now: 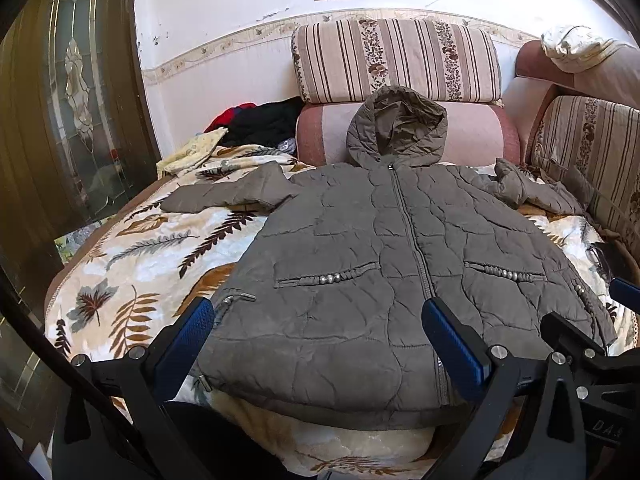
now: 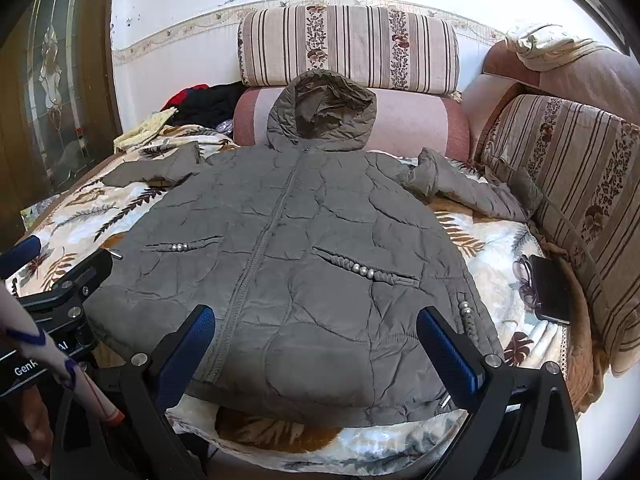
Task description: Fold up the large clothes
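A quilted grey jacket (image 1: pixel 384 264) lies spread flat and unfolded ahead of the left gripper (image 1: pixel 316 336) and right gripper (image 2: pixel 316 340), both spread wide and empty; all folding remains.

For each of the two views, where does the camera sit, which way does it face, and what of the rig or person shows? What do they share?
Left wrist: sits behind the left tongs, near the hem, facing the jacket and striped cushion; open blue fingers and the right tongs' tip show.
Right wrist: sits behind the right tongs, further right, same facing; open fingers, the left tongs' body and a sleeve show.
Shared: jacket, leaf blanket, cushion, clothes pile.
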A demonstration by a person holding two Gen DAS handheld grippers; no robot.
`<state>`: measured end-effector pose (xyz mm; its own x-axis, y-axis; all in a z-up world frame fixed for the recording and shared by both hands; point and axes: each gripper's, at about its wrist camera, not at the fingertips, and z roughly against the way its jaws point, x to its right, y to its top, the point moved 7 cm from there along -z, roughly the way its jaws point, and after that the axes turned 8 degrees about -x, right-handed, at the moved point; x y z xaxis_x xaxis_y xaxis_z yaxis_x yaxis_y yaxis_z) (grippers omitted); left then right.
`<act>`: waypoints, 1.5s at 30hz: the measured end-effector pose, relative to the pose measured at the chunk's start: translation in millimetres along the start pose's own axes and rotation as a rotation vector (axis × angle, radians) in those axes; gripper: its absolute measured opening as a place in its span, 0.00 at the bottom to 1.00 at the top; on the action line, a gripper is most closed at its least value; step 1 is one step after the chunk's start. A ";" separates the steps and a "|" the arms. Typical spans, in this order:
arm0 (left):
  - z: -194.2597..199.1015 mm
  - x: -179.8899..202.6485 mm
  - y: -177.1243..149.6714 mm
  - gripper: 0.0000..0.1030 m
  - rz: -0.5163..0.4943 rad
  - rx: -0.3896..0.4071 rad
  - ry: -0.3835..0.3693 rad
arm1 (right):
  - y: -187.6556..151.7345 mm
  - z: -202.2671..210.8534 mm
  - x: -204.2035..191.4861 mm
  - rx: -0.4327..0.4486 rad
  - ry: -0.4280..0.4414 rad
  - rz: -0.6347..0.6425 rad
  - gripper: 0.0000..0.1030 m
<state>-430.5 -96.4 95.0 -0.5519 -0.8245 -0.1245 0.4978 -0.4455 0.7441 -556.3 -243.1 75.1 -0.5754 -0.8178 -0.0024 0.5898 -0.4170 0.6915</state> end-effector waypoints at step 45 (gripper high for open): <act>-89.7 13.8 3.5 1.00 0.042 -0.190 -0.093 | 6.1 -70.1 22.0 -0.165 -0.051 -0.039 0.99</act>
<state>-376.4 -140.6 37.0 -0.5833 -0.8118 -0.0286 0.6336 -0.4767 0.6094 -525.6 -291.4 28.6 -0.6248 -0.7807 0.0126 0.6491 -0.5104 0.5640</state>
